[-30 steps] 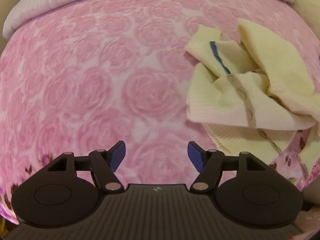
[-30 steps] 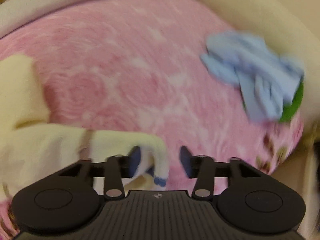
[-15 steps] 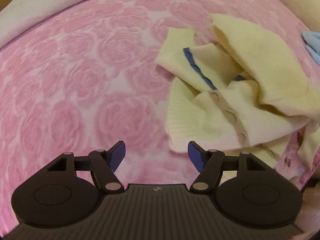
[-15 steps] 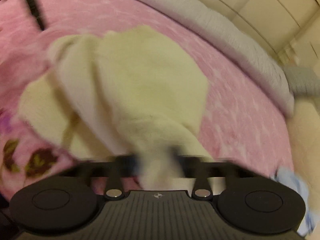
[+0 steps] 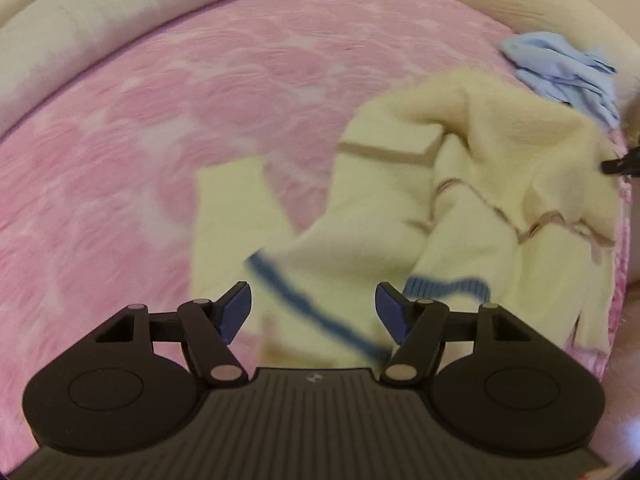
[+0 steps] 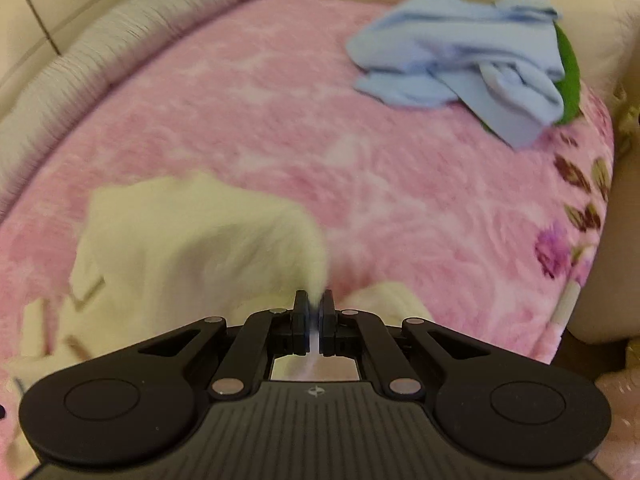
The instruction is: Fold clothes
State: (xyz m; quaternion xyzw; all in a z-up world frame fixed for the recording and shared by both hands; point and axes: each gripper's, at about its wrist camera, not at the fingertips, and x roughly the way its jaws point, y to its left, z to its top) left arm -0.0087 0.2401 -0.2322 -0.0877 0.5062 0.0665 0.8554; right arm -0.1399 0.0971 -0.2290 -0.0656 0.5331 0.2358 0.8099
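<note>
Since one second ago the right gripper (image 6: 314,307) has closed on a fold of the cream sweater (image 5: 472,184), which then lay only beside its open fingers; now its jaws are pressed together with the pale cloth pinched between them, and the garment rises in a peak to that point; the left gripper (image 5: 313,312) has come nearer to the sweater, so that the blue-trimmed hem (image 5: 304,300), before well apart from it, now lies between its two blue fingertips (image 5: 234,312); its jaws stand wide apart and grip nothing, though whether they touch the cloth I cannot tell; the sweater lies crumpled on the pink rose-patterned blanket (image 5: 168,112), with brown stripes and a second blue cuff (image 5: 448,286) on the side of the left gripper's right finger; beyond the sweater, near the far edge of the blanket, lies a light blue garment (image 6: 460,52), apart from the sweater, with a green piece (image 6: 570,80) under its right side; behind the sweater, along the blanket's far border, runs a grey striped cushion (image 6: 100,52); both views are blurred by motion; no writing can be read, only a small pale emblem (image 6: 316,392) on the right gripper body, too small to make out.
</note>
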